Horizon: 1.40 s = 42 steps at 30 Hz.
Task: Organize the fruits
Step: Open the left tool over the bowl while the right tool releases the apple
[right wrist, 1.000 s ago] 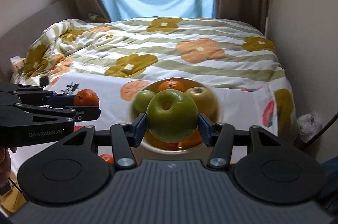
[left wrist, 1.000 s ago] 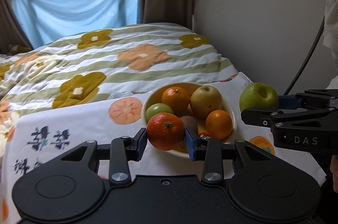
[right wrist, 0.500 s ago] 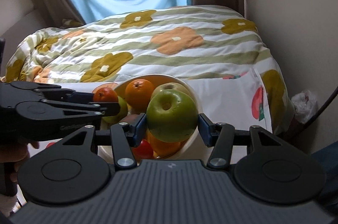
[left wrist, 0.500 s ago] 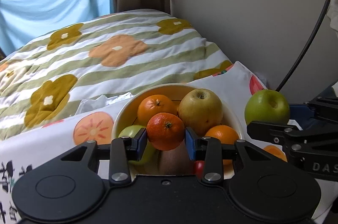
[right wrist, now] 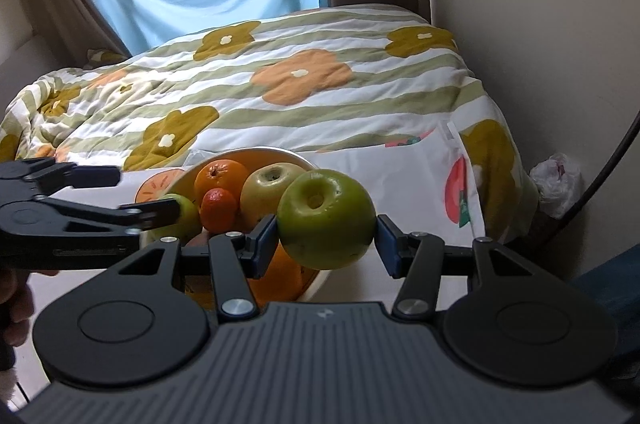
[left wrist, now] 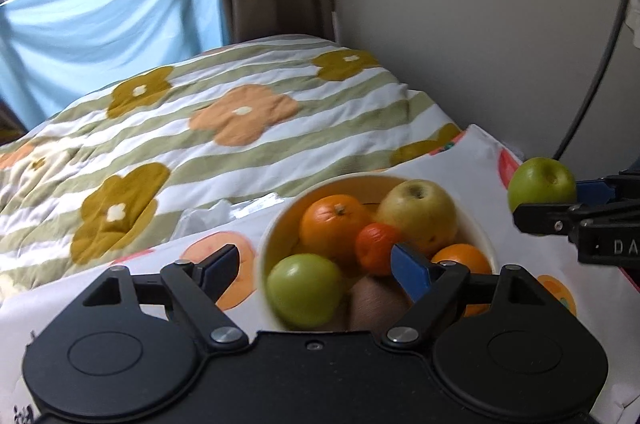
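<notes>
A cream bowl on the fruit-print cloth holds oranges, a yellow apple, a green apple, a brown fruit and a small tangerine. My left gripper is open just above the bowl's near side, and the tangerine lies loose among the fruit beside the right finger. My right gripper is shut on a big green apple and holds it above the bowl's right rim. That apple also shows at the right of the left wrist view.
The bowl stands on a white cloth at the foot of a bed with a flowered striped quilt. A beige wall and a black cable lie to the right. A white plastic bag sits by the wall.
My left gripper has opened and let the tangerine drop into the bowl. My right gripper has moved closer over the bowl's right side with the green apple still in it.
</notes>
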Each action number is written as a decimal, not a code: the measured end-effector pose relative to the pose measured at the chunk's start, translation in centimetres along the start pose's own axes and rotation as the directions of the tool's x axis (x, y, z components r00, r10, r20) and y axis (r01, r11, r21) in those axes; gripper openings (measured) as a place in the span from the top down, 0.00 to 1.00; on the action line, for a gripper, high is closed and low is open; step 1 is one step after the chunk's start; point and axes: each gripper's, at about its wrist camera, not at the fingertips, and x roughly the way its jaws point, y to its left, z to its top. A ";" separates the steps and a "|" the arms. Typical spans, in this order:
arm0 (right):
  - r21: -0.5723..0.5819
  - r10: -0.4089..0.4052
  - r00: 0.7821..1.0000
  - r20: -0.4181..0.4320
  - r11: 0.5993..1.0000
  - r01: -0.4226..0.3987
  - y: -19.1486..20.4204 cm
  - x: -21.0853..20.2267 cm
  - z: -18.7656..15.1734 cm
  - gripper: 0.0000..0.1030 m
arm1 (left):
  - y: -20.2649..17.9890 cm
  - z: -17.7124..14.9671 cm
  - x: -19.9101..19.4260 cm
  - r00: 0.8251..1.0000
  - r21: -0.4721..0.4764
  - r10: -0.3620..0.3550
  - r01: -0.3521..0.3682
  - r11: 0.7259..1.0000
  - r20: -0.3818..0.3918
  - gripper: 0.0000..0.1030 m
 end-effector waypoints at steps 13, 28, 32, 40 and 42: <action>-0.141 0.097 0.995 -0.026 0.985 -0.099 4.8 1.8 -0.2 0.35 | 3.6 -2.5 -3.6 0.997 -0.122 0.078 -0.079 0.989 -0.008 0.16; -0.370 0.047 0.999 -0.010 0.928 -0.047 9.2 4.0 -3.3 0.20 | 5.1 -4.8 -4.9 0.993 -0.181 0.111 -0.115 0.977 -0.034 0.16; -0.387 0.037 0.999 0.012 0.921 -0.030 9.5 3.6 -3.7 0.18 | 5.2 -5.0 -5.1 0.993 -0.190 0.110 -0.116 0.975 -0.037 0.16; -0.379 0.048 0.999 -0.002 0.924 -0.045 9.2 3.3 -3.8 0.17 | 5.2 -5.2 -5.3 0.994 -0.195 0.107 -0.112 0.974 -0.037 0.16; -0.377 0.047 0.999 -0.001 0.925 -0.044 9.2 3.2 -3.9 0.17 | 5.1 -5.2 -5.3 0.994 -0.195 0.106 -0.112 0.974 -0.038 0.16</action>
